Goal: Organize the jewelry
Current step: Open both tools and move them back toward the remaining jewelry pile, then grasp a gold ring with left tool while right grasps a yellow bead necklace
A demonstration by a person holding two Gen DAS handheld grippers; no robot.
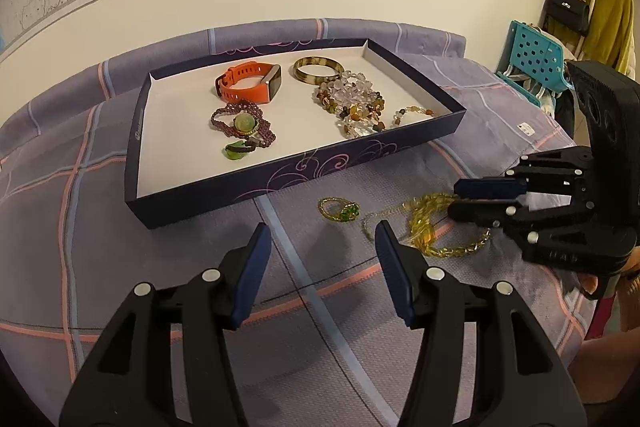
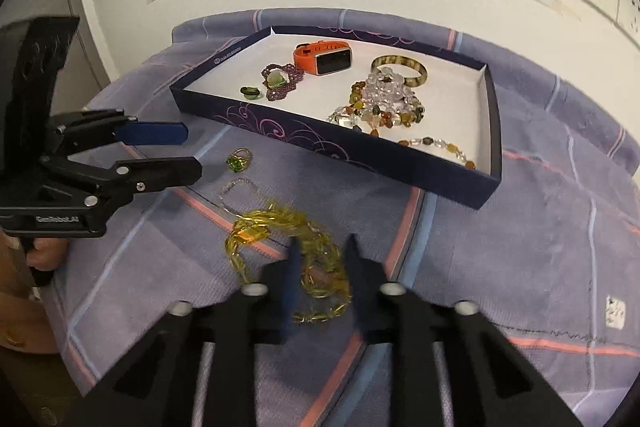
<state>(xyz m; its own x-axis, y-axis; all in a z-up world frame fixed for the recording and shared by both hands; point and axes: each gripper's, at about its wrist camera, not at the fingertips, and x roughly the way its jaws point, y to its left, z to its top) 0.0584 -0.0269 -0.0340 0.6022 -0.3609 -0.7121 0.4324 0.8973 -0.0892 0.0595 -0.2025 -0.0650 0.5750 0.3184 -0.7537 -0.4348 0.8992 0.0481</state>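
A yellow bead necklace (image 1: 424,223) (image 2: 280,223) lies on the checked cloth in front of the dark blue tray (image 1: 280,183) (image 2: 360,151). My right gripper (image 1: 454,199) (image 2: 323,253) is closed on the near loops of that necklace, its jaws close together. A small green-stone ring (image 1: 340,211) (image 2: 239,159) and a thin pale chain (image 2: 234,187) lie just left of it. My left gripper (image 1: 323,231) (image 2: 192,150) hangs open over the cloth near the ring, with nothing between its fingers. In the tray lie an orange watch (image 1: 248,83), a bangle (image 1: 318,69), mixed bead strands (image 1: 356,99) and a purple bracelet (image 1: 244,125).
The tray stands near the wall, under a map. Right of the table are a teal chair (image 1: 536,55) and a hanging coat and bag (image 1: 568,7). A person's hand (image 2: 44,251) holds the left gripper's handle. The cloth drops away at the table's rounded edges.
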